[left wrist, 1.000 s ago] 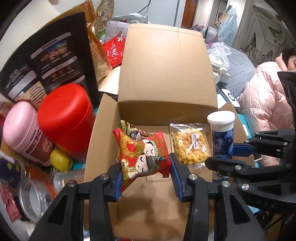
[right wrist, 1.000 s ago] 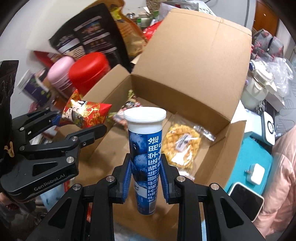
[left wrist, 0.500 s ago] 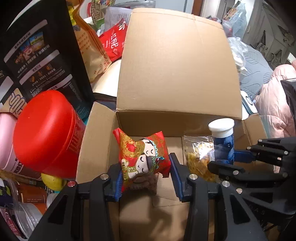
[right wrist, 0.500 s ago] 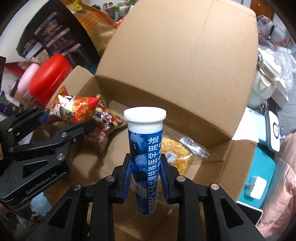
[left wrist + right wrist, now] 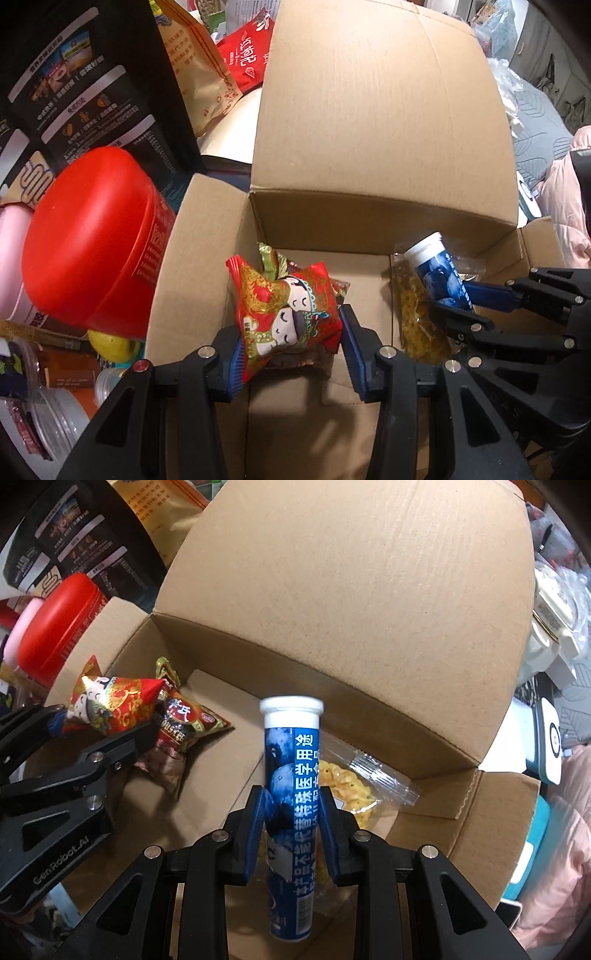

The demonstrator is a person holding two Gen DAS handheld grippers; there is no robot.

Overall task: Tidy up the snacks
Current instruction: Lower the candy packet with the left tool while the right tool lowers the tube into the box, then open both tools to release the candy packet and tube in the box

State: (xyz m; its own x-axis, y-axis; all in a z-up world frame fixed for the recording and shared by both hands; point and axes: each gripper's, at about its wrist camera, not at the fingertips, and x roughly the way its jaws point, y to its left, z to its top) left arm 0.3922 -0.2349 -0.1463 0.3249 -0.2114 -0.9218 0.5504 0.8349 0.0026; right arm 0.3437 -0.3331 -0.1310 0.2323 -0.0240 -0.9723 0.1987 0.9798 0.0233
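Observation:
An open cardboard box lies under both grippers. My left gripper reaches down into the box's left side. Its jaws are opening, and the red snack pack with cartoon figures still touches both pads. Under it lies a dark snack pack. My right gripper is shut on a blue tube with a white cap. It holds the tube over a clear bag of yellow snacks on the box floor at the right.
Left of the box stand a red canister and a pink one, with a tall black bag, a tan bag and a red bag behind. A person's pink sleeve is at the right.
Both grippers have sunk into the box with their loads. The red pack now rests close over the dark pack, and the gap between the left pads looks slightly wider.

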